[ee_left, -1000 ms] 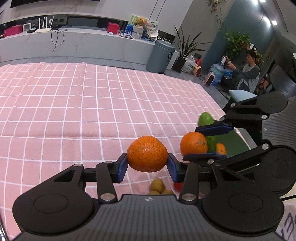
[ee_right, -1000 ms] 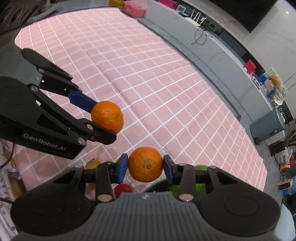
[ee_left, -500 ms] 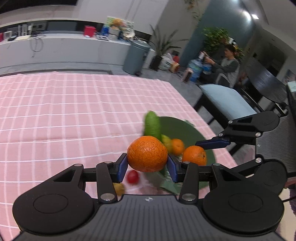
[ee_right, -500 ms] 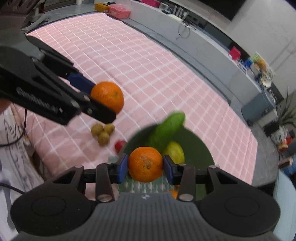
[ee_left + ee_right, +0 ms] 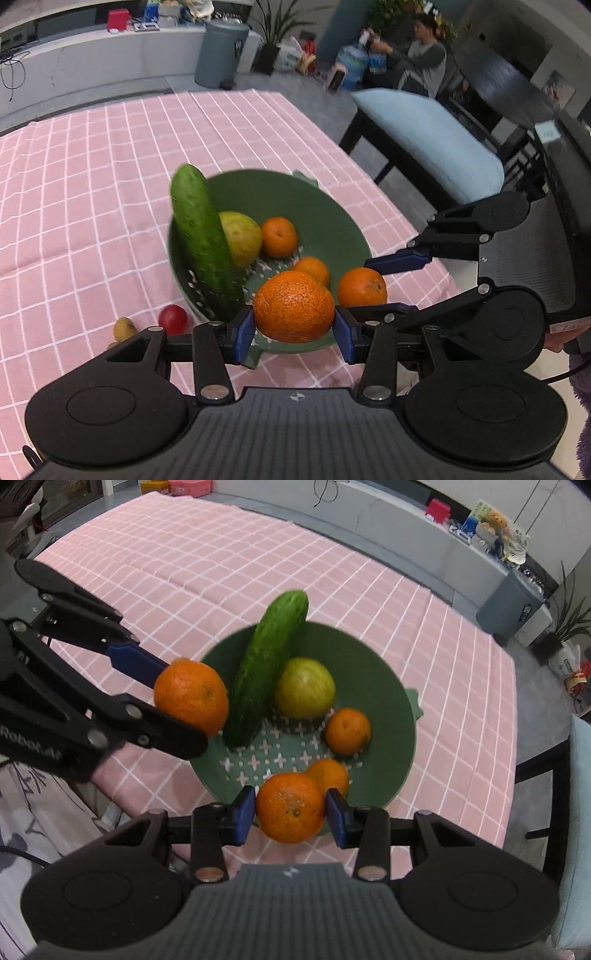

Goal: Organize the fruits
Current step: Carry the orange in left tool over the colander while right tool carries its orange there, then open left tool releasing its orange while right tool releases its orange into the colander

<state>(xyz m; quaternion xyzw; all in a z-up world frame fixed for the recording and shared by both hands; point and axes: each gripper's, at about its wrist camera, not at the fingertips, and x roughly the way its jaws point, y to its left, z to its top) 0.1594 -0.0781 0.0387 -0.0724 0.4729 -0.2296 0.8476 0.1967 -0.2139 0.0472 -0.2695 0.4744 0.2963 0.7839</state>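
Over a green colander bowl (image 5: 391,701) on a pink checked tablecloth (image 5: 74,184), the left gripper (image 5: 294,325) pinches a large orange (image 5: 294,306) while the right gripper (image 5: 290,810) pinches a second orange (image 5: 290,806); a cucumber (image 5: 266,668), a yellow-green fruit (image 5: 304,692) and two small mandarins (image 5: 347,731) lie just ahead of the right gripper's fingertips.

Four oranges: two (image 5: 347,731) (image 5: 328,773) lie in the green colander (image 5: 384,701), two (image 5: 191,697) (image 5: 290,806) hang over it. Inside also one cucumber (image 5: 269,664) and one yellow-green fruit (image 5: 304,692). Beside the colander: one red fruit (image 5: 172,319).
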